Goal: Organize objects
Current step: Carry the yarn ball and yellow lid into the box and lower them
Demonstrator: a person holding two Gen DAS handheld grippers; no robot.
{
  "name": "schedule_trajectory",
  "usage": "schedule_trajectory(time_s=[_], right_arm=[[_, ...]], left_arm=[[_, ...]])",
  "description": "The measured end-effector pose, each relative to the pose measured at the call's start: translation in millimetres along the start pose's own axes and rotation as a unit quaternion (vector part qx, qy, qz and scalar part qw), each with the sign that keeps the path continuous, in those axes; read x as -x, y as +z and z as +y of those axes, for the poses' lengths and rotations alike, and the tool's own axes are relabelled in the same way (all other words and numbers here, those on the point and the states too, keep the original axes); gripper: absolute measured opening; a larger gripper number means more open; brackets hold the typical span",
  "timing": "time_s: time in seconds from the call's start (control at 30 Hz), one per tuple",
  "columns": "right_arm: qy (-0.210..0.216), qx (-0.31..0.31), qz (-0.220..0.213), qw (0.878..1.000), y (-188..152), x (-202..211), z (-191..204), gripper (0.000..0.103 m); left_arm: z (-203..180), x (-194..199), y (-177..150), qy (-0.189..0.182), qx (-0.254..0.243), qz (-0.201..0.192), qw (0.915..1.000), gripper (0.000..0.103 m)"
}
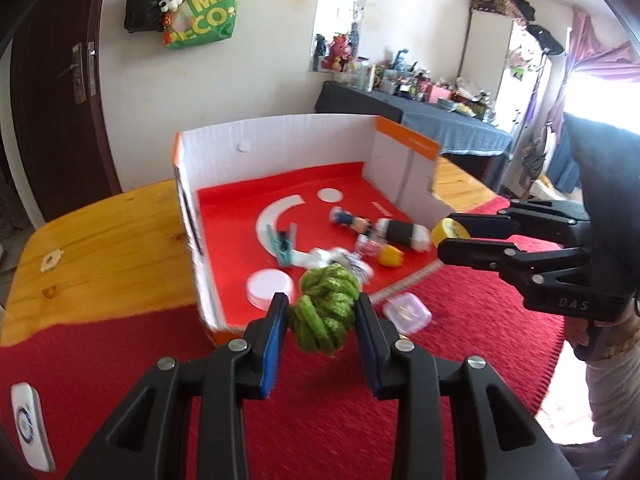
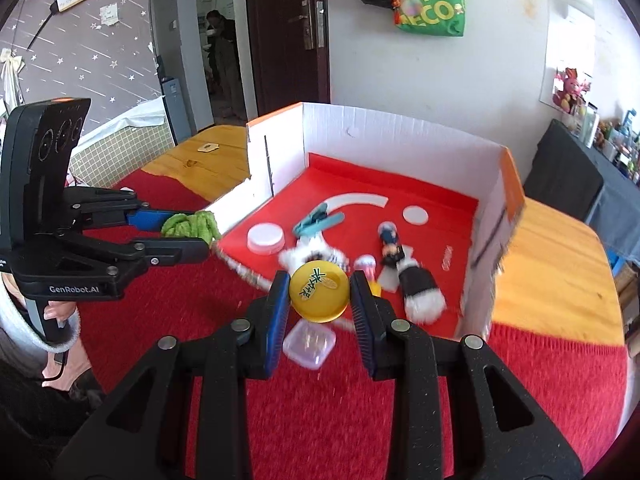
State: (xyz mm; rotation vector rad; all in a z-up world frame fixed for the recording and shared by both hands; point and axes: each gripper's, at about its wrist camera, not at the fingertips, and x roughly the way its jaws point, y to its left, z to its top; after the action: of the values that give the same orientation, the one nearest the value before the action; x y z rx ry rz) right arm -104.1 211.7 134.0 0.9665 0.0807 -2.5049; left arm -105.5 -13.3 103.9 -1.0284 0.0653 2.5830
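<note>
Landmark: box (image 1: 280,140), open-fronted, red floor.

Left gripper (image 1: 322,316): jaws part-closed, pinching green rope knot (image 1: 326,312), held just outside box's front-left corner.

Right gripper (image 2: 320,294): jaws clamped on yellow disc (image 2: 319,290), before box's front edge, above a clear lidded tub (image 2: 309,345).

Judgement: carry both over the front edge, release low onto bare floor, avoiding items already inside.

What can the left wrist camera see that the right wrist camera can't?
Only the left wrist view shows the white remote on the red cloth and the bright window.

Only the right wrist view shows the star wallpaper and a person in the doorway.

Both show the box, the green knot in the left tool, and the yellow lid in the right tool.
</note>
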Motion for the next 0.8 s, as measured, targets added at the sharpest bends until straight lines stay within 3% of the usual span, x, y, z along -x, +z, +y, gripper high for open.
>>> schedule_trajectory(time_s=[0.43,0.8], right_arm=[[-0.011,0.023,0.084,0.996,49.2,-93.2,-18.3,0.029],[-0.007,0.035,0.139,0.99,62.3,-126.2,-22.4,0.029]], left_arm=[[25.3,-66.3,44.6,0.076,-0.045,0.075,0.9933,0.035],[37.0,-100.9,54.1,0.09,-0.065,0.128,0.9854,0.035]])
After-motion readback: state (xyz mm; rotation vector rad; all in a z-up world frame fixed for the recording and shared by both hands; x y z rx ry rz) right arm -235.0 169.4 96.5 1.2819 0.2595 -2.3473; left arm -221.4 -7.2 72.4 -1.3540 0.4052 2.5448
